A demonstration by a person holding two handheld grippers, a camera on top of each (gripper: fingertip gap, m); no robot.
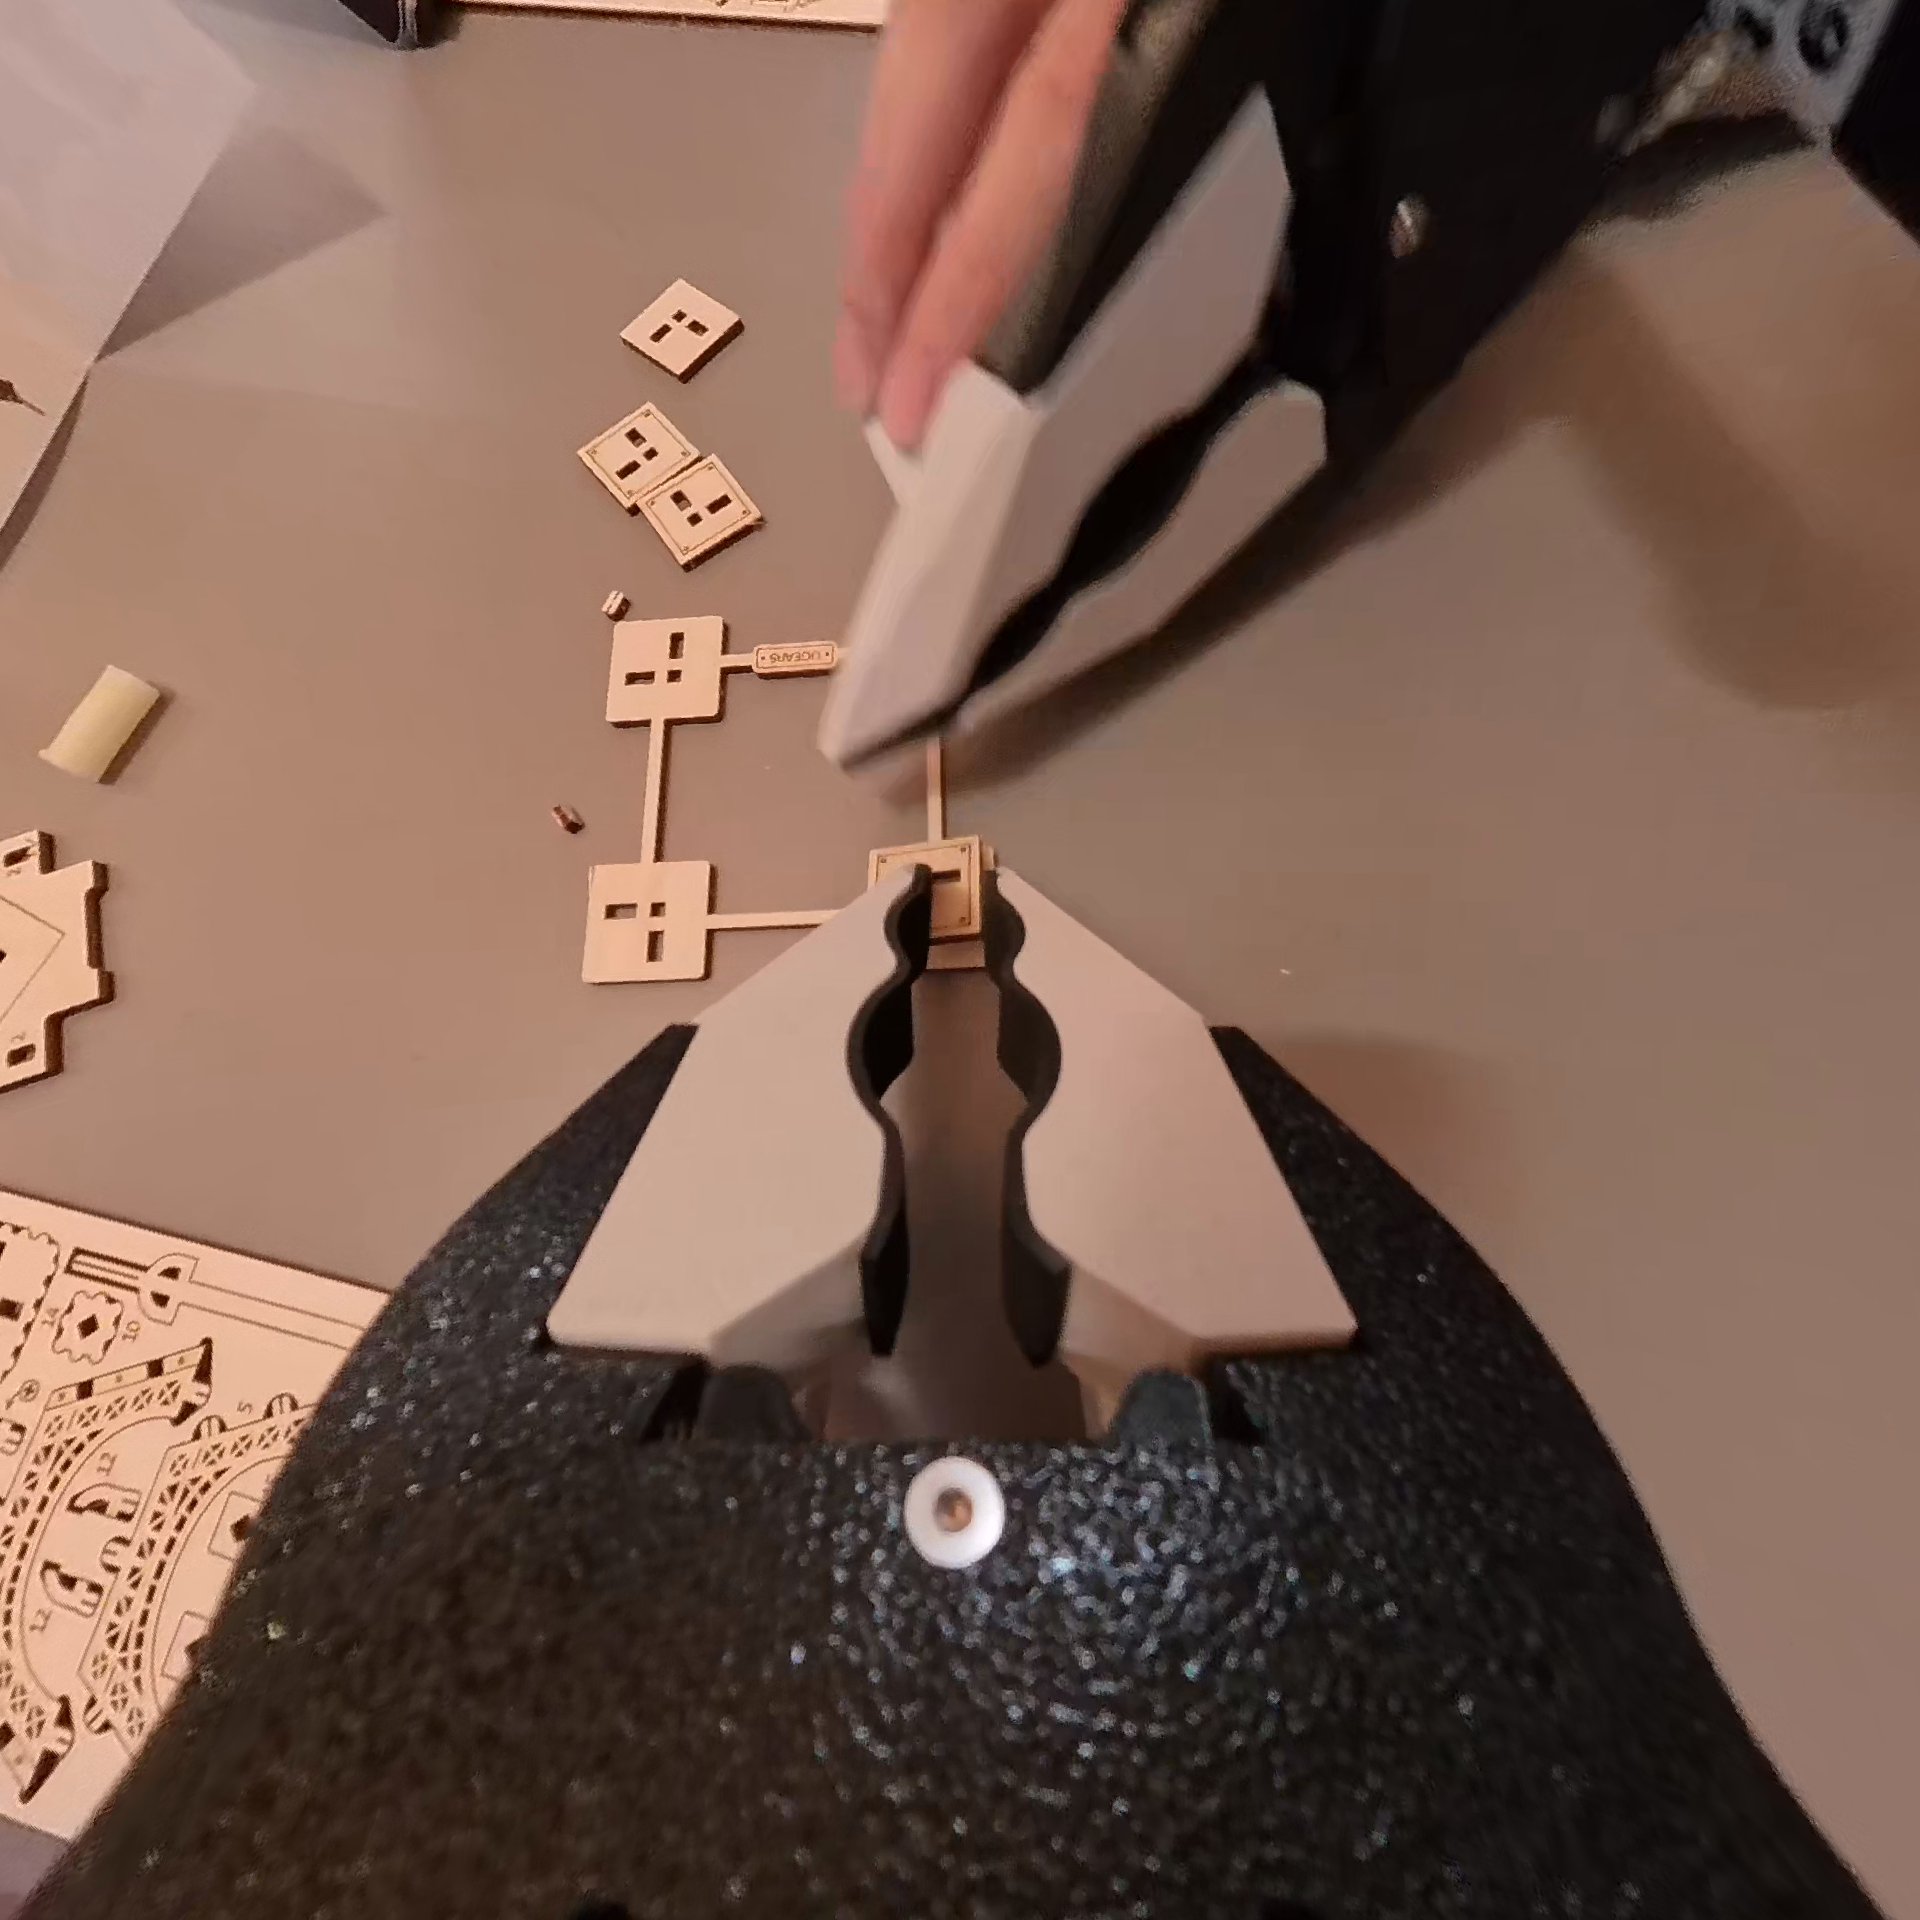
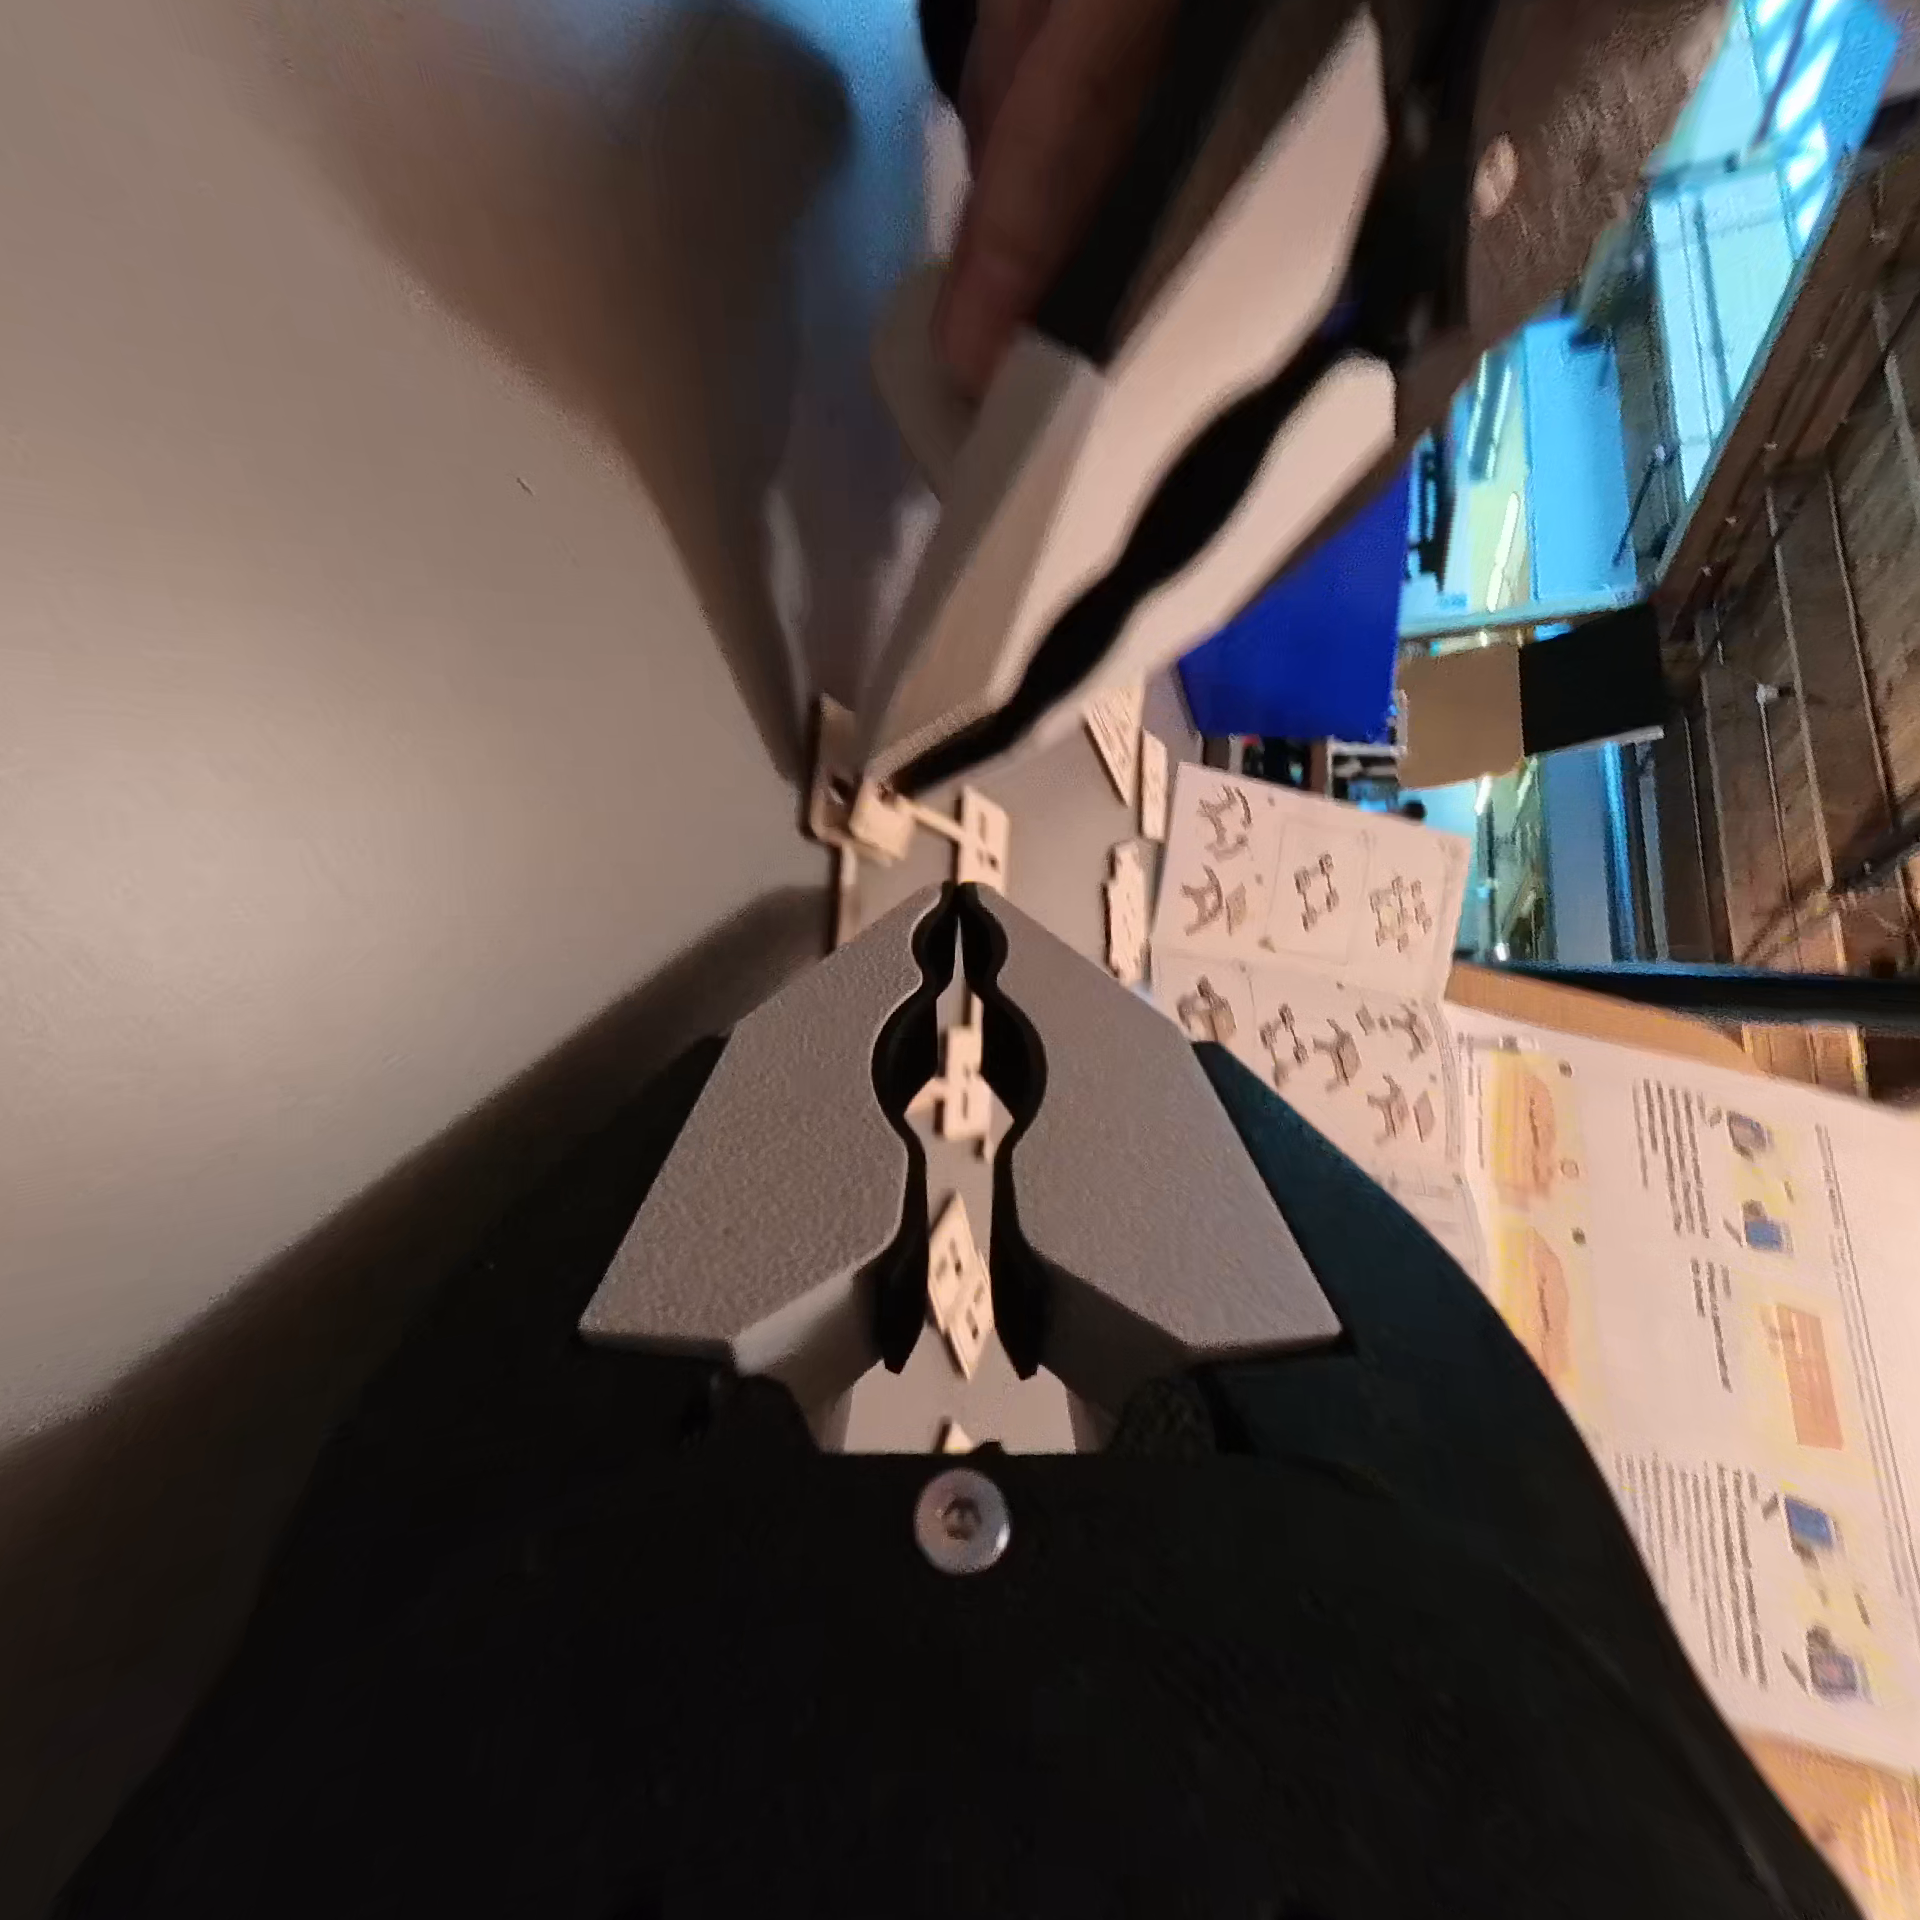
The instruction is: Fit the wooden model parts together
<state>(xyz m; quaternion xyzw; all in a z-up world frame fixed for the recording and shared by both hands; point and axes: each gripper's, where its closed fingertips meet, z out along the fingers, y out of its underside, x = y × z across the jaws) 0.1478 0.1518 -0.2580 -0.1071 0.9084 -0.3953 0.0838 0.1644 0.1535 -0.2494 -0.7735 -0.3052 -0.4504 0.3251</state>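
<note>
A wooden frame of squares joined by thin strips (image 1: pixel 652 800) lies flat on the grey table (image 1: pixel 1455 935). My left gripper (image 1: pixel 956 883) is shut on a small engraved wooden square (image 1: pixel 948 902) that sits on the frame's near right corner. It also shows in the right wrist view (image 2: pixel 883 795), with its tips on that square (image 2: pixel 868 821). My right gripper (image 2: pixel 958 896) has its tips together, with nothing seen between them. In the left wrist view it (image 1: pixel 862 740) is blurred and low over the frame's far right corner, hiding it. A person's fingers (image 1: pixel 935 239) lie along it.
Three loose slotted squares (image 1: pixel 681 330) (image 1: pixel 636 455) (image 1: pixel 701 509) lie beyond the frame. A pale wax block (image 1: pixel 101 722), a toothed wooden part (image 1: pixel 42 956) and a cut sheet (image 1: pixel 135 1455) lie at the left. Instruction sheets (image 2: pixel 1662 1299) lie farther off.
</note>
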